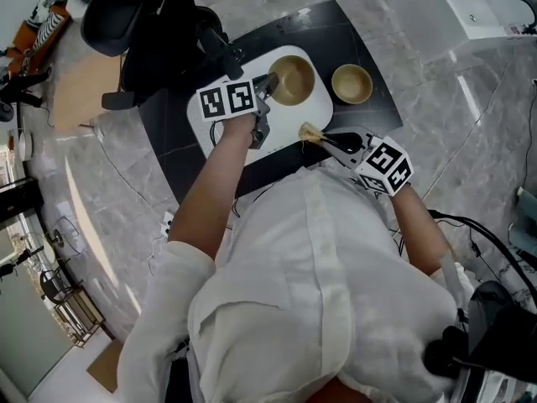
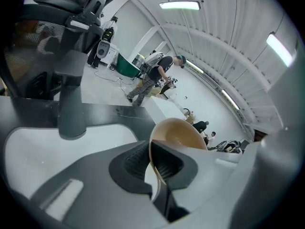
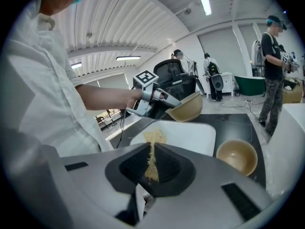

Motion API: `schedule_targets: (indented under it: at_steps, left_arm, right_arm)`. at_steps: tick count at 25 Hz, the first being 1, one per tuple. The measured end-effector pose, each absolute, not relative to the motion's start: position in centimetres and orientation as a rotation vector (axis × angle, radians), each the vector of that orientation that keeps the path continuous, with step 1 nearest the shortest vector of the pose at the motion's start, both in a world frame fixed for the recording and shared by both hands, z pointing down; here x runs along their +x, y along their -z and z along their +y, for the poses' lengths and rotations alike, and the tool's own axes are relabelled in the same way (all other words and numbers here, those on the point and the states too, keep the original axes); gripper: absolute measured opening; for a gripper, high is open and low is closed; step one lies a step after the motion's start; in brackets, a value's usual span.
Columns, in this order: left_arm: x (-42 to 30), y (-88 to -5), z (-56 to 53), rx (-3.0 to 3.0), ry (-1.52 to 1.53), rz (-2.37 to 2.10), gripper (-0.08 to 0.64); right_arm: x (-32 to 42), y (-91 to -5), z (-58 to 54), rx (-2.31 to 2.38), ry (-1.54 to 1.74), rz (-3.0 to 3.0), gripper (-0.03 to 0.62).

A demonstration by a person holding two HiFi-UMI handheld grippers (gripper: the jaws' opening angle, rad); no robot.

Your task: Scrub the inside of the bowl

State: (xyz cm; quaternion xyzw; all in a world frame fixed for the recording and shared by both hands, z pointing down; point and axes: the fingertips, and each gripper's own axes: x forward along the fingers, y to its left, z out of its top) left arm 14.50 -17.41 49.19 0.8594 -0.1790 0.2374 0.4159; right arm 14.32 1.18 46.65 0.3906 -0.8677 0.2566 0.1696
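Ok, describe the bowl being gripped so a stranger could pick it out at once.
Find the white board on the black table. Above its far end hangs a tan bowl, tilted, rim pinched by the left gripper. The second bowl sits free on the black table beside the board.

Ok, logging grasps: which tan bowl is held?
The tan bowl tilted over the white board, rim clamped in the left gripper; the other bowl stands free.
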Motion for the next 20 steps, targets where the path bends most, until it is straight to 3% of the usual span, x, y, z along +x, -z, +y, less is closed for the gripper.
schedule_targets:
  at_steps: [14, 20]
  left_arm:
    - [26.9, -57.5, -25.2, 2.135, -0.862, -0.695, 0.015]
    - [28.9, -61.0, -26.4, 2.104, -0.978, -0.744, 0.017]
  right_arm:
    - [22.3, -48.7, 3.2, 1.034, -0.784, -2.511, 0.025]
    - [23.9, -49.1, 4.3, 1.069, -0.851, -2.498, 0.025]
